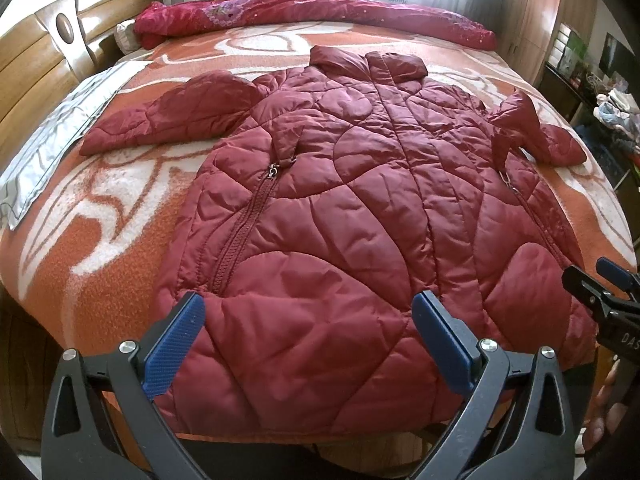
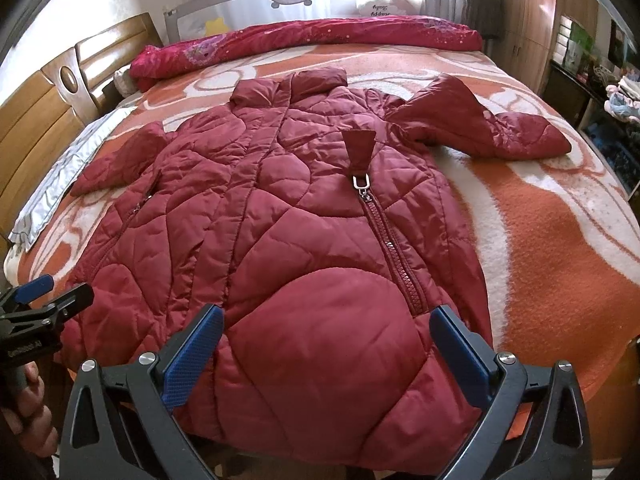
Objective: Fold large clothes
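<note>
A dark red quilted jacket [image 1: 352, 208] lies spread flat on the bed, collar at the far end, both sleeves out to the sides, hem hanging at the near edge. It also shows in the right wrist view [image 2: 304, 232]. My left gripper [image 1: 308, 308] is open and empty, its blue pads over the left part of the hem. My right gripper [image 2: 326, 320] is open and empty over the right part of the hem, beside a pocket zipper [image 2: 388, 240]. Each gripper shows at the edge of the other's view: the right one [image 1: 600, 284], the left one [image 2: 44, 300].
The bed has an orange and white blanket [image 1: 100, 232]. A rolled red quilt [image 1: 312, 14] lies along the far side. A wooden headboard [image 1: 36, 64] stands at the left, a wardrobe [image 2: 528, 12] and cluttered shelves [image 1: 600, 92] at the right.
</note>
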`<state>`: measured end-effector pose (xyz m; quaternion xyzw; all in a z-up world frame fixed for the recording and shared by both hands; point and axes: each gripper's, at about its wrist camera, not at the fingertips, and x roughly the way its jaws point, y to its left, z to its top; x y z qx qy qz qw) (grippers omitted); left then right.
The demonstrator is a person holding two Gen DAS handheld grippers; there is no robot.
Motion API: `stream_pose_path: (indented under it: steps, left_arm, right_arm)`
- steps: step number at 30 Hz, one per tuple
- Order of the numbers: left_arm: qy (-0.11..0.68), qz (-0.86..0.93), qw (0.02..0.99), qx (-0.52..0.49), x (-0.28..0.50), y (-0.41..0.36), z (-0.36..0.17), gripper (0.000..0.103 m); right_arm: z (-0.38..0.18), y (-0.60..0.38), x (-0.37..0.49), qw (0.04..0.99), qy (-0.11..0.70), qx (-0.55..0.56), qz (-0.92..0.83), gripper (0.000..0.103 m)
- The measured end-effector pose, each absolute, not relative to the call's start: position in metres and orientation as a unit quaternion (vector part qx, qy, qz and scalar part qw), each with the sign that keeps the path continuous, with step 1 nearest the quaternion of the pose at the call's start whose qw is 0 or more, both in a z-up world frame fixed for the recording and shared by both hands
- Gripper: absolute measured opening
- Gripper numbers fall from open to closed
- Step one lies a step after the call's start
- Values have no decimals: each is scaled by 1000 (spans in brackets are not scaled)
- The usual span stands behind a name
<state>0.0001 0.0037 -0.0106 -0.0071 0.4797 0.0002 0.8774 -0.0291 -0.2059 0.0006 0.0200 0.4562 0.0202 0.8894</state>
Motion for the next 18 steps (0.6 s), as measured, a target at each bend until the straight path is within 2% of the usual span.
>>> stream_pose_path:
  steps: [18]
  left_arm:
    - [481, 0, 877, -9, 1, 3, -10, 103]
  right_arm:
    - [2, -204, -28, 890, 455, 16, 19, 103]
